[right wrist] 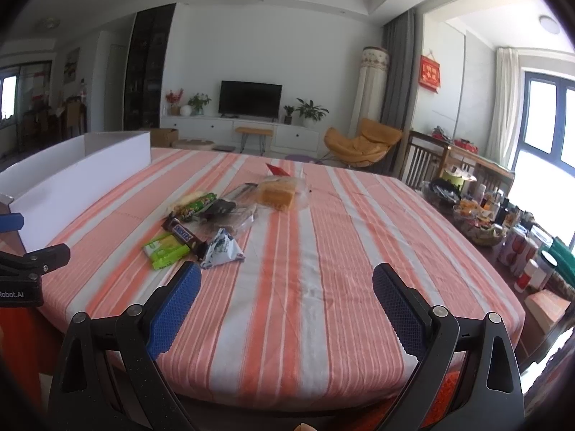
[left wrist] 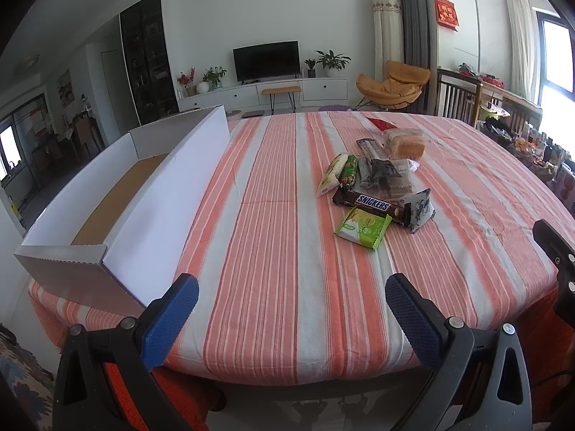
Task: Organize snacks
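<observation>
Left wrist view: my left gripper (left wrist: 291, 289) has its fingers spread, empty, above the striped worktop (left wrist: 273, 237). The snacks (left wrist: 373, 186) are piled ahead, right of the box (left wrist: 118, 194).

Right wrist view: my right gripper (right wrist: 286, 280) is released too, snacks (right wrist: 212, 222) ahead-left.

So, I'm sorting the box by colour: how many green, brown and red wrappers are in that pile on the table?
Green wrappers: 2
Brown Snickers bar: 1
Red packet: 1
Total: 4
</observation>
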Demonstrator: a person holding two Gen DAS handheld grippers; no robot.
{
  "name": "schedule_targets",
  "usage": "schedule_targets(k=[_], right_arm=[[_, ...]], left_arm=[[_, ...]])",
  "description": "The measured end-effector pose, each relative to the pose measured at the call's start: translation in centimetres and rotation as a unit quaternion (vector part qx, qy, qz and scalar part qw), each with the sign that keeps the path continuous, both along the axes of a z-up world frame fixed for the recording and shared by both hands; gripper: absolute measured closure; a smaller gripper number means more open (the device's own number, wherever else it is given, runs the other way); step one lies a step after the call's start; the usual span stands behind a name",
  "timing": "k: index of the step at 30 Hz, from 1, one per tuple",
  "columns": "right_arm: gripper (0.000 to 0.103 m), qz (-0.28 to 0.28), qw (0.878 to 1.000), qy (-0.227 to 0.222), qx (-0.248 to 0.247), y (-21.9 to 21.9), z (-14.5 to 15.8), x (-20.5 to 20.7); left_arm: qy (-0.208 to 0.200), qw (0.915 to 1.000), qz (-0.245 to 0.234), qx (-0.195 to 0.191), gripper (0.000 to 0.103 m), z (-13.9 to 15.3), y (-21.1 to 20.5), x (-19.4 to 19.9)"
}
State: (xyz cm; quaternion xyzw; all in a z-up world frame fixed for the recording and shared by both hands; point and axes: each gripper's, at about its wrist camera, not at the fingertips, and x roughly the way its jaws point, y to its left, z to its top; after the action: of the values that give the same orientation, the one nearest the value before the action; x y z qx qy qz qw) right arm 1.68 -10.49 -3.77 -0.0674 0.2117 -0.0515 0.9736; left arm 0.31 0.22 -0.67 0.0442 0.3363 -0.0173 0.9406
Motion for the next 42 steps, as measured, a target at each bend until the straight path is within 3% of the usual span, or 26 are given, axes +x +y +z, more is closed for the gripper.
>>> schedule_targets(k=[20,29,37,42], right_arm=[[0.005,0.002,1.000,0.008,0.004,0.2,-0.5,0.4],[0.005,0.004,0.999,0.038,0.033,-1.0,-1.4,1.4],[0.005,0.015,0.997,0.055,0.060,-2.4,-1.9,1.4],[0.005,0.005,0.996,0.067,0.062,-3.1,-2.2,2.0]], left_arm=[[0.022,0.9995,-0.011,-0.021,0.000,-0.6,0.4,0.2],[0.126,0.9899,-0.034,-0.057,0.000,-3.8,0.3,2.7],[0.167,0.9844,-0.049,-0.028,0.000,-5.6,-2.0,7.1],[0.186,0.9816,-0.027,-0.034,0.000,-7.6,-1.7,8.9]])
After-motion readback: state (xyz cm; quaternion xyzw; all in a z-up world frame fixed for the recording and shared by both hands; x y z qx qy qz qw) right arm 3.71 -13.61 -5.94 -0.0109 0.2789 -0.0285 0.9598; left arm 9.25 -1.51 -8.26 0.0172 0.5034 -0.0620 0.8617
